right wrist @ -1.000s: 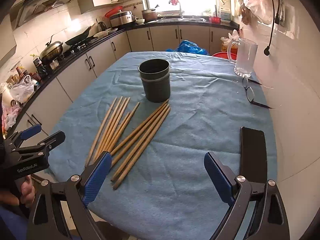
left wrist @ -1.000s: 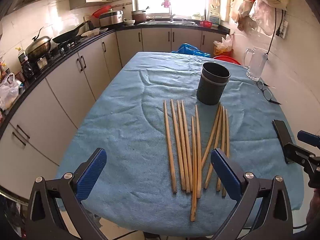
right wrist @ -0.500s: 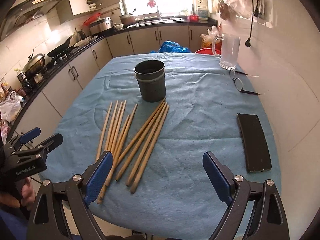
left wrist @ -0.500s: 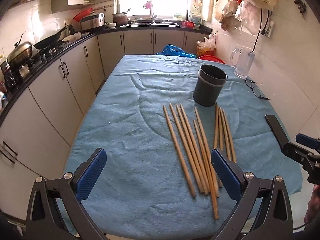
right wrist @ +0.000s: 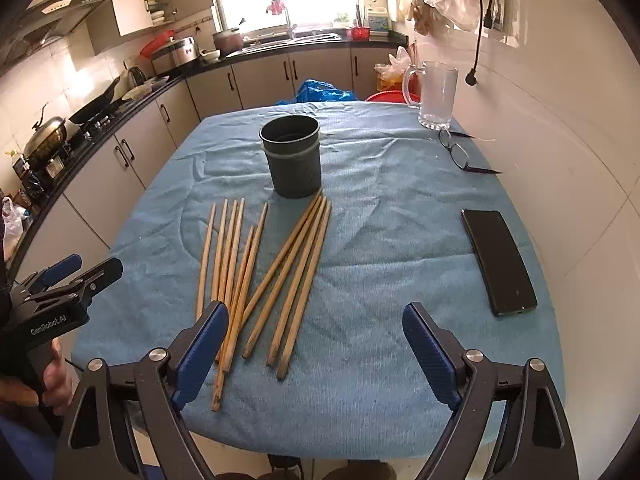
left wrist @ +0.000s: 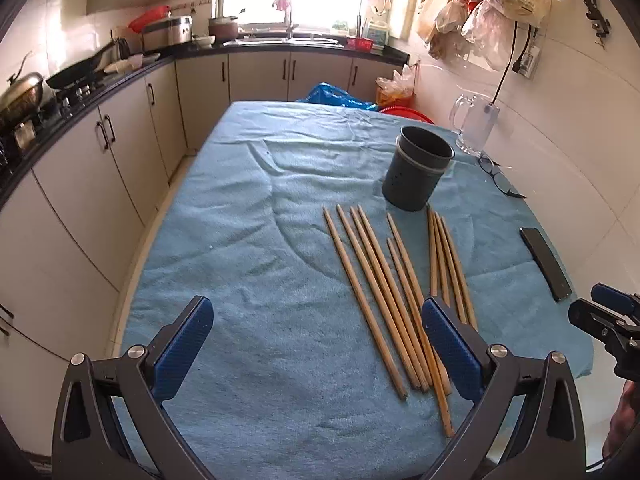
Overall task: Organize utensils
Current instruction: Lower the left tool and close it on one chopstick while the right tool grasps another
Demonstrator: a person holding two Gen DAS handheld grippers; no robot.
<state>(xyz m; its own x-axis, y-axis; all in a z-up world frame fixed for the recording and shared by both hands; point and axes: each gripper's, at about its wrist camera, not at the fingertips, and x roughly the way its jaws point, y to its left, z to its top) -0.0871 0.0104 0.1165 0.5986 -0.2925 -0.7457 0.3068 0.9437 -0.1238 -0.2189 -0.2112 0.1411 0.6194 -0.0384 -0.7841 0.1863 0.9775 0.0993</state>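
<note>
while both tools hang above the near edge of the worktop (left wrist: 248,184), neither one holds or touches anything. the left tool (left wrist: 316,344) has its blue-padded fingers (left wrist: 182,346) spread wide apart, with only the blue cloth (left wrist: 280,360) between them; its right-hand finger sits in front of the near ends of the chopsticks (left wrist: 384,288) in that view, but above them, not on them. the right tool (right wrist: 316,350) is spread just as wide, and its left-hand finger (right wrist: 202,346) overlaps the near ends of the chopsticks (right wrist: 256,276) in the same way, with bare cloth (right wrist: 360,360) in the gap.

the dark round cup (right wrist: 292,156) stands upright on the cloth near the middle of the worktop. what can be seen of its inside looks dark and bare; the bottom is not clear. the wooden chopsticks lie flat in a loose fan just in front of it, in two groups: a bunch on the left and a tighter bunch on the right whose far tips come just beside the base of the cup (left wrist: 418,168). one stick reaches nearer the worktop's front edge than the rest.

a clear glass mug (right wrist: 436,94) stands at the far right by the wall, a pair of glasses (right wrist: 456,152) lies just in front of it, and a black phone (right wrist: 498,262) lies flat on the right side, well apart from the chopsticks.
</note>
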